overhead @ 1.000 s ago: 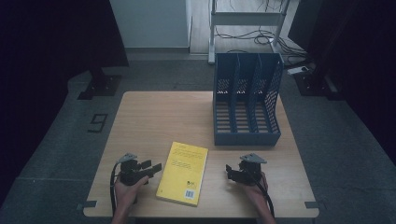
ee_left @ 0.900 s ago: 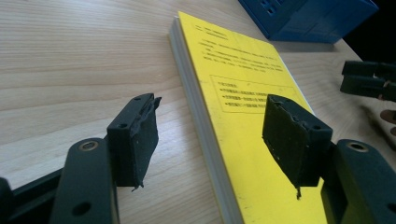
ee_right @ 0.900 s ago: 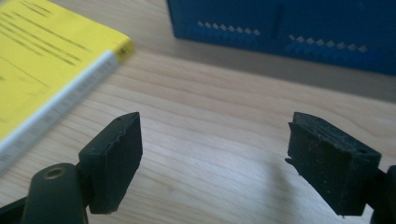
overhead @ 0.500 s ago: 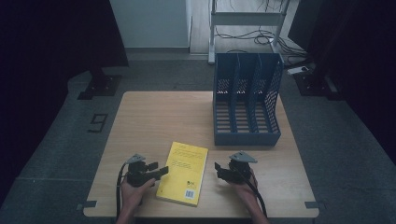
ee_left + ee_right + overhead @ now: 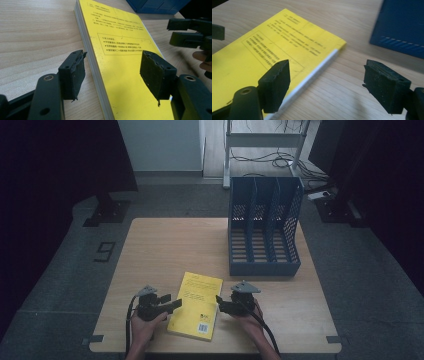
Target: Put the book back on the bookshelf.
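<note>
A thin yellow paperback book (image 5: 196, 305) with printed black text and a barcode lies flat near the front edge of the pale wooden desk (image 5: 165, 245), between the two hand-held grippers. The left gripper (image 5: 172, 304) sits at the book's left long edge with its jaws spread apart, one pad on the desk side and the other over the cover, gripping nothing. The right gripper (image 5: 218, 301) stands just beside the book's right edge, its jaws likewise wide and empty, one over the cover and one over bare wood. The likely trouble lies in how flat the book sits: a jaw may slide over the glossy cover instead of getting under the edge, pushing the book sideways toward the other gripper or off the near edge of the desk. A pinch that catches only the cover or a few pages could let the book fan open and sag when lifted. Behind the book, well apart from it, stands a blue plastic three-slot file holder (image 5: 264, 234) with perforated walls, empty. The desk surface is smooth light woodgrain; around it the floor is grey, the room dim, with dark curtains at the sides and cables by a metal frame at the back.
</note>
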A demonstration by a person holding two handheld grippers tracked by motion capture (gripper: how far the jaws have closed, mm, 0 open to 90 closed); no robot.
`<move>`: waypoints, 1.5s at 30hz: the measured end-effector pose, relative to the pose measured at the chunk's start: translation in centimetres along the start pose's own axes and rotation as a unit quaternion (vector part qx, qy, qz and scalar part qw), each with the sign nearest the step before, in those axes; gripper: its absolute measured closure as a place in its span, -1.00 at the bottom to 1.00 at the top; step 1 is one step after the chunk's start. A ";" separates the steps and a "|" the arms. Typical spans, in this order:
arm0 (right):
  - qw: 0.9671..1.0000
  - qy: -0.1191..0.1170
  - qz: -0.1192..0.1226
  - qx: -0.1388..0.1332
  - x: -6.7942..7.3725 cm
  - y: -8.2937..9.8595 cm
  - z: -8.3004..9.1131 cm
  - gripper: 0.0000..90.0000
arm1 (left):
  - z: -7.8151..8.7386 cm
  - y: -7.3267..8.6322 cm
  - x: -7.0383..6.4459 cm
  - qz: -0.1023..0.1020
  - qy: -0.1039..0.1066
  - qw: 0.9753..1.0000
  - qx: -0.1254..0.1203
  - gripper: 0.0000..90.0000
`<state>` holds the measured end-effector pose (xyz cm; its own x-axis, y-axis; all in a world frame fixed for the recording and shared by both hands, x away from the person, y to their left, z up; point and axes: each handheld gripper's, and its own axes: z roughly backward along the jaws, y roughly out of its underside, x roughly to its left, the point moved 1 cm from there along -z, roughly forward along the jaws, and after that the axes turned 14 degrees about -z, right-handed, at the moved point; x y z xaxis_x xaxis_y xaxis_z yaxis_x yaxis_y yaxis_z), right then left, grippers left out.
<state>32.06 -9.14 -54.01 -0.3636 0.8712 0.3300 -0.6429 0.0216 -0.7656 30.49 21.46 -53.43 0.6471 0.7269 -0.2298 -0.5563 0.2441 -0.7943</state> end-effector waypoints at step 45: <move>0.999 -0.013 -0.003 0.037 2.6 1.2 -3.1 -0.54 | -2.5 0.3 -1.0 -0.018 -0.001 0.999 0.040 -0.21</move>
<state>32.44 -5.32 -55.84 -0.3756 0.8584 0.3494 -0.6925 -0.0094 -0.7213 30.98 19.24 -54.87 0.6669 0.7177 -0.2004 -0.5720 0.3207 -0.7549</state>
